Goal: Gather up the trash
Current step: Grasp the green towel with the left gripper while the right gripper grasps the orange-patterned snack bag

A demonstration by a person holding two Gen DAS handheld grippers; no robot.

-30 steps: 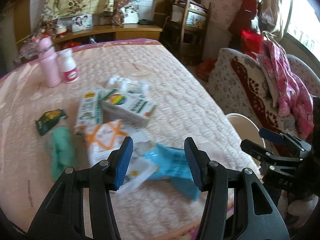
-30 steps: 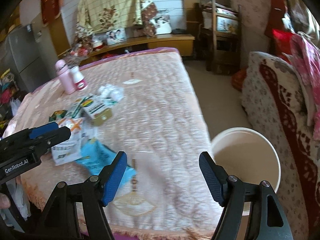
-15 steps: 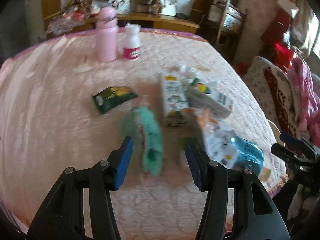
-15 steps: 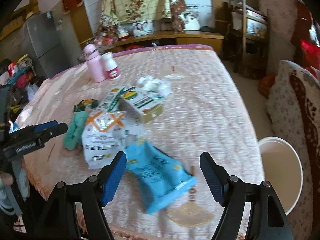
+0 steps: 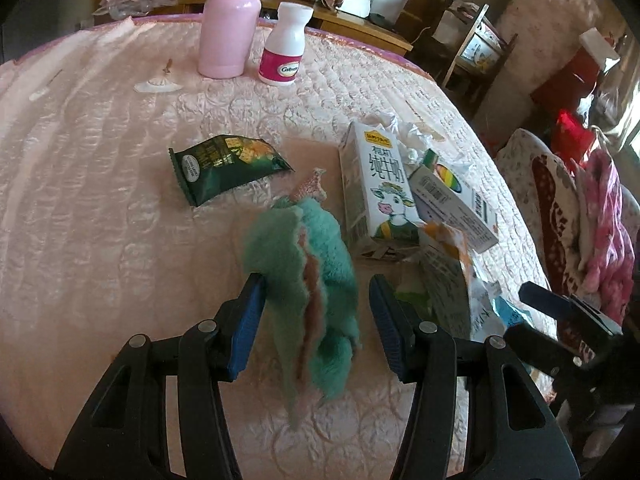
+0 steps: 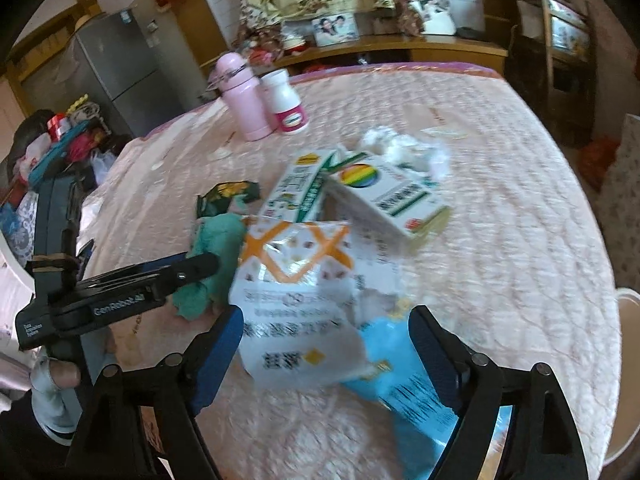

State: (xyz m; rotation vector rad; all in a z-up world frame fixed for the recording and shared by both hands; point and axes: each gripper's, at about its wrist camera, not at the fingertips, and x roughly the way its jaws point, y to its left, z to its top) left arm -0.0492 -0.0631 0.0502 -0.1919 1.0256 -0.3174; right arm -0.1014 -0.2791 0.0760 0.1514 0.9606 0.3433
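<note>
Trash lies piled on a pink quilted table (image 5: 100,200). My left gripper (image 5: 316,292) hangs over a teal fluffy cloth (image 5: 304,264) that lies between its jaws. The jaws are opening slightly and only the left pad brushes the cloth. My right gripper (image 6: 326,320) is opening, with a white-and-orange bag (image 6: 300,276) and a blue wrapper (image 6: 400,368) under its wide jaws, gripped by neither. Beyond lie a green snack bag (image 5: 224,168), a milk carton (image 5: 380,184), a white box with a rainbow logo (image 6: 384,196) and crumpled tissue (image 6: 404,148).
A pink bottle (image 5: 230,20) and a white pill bottle (image 5: 286,44) stand at the table's far side. A white bucket (image 6: 628,320) sits off the table's right edge, near a patterned sofa (image 5: 560,208). A person's hand (image 6: 56,376) holds the left gripper (image 6: 200,266).
Both views swung left across the table. The left gripper came down over the teal cloth. The right gripper closed in on the white-and-orange bag and its jaws widened.
</note>
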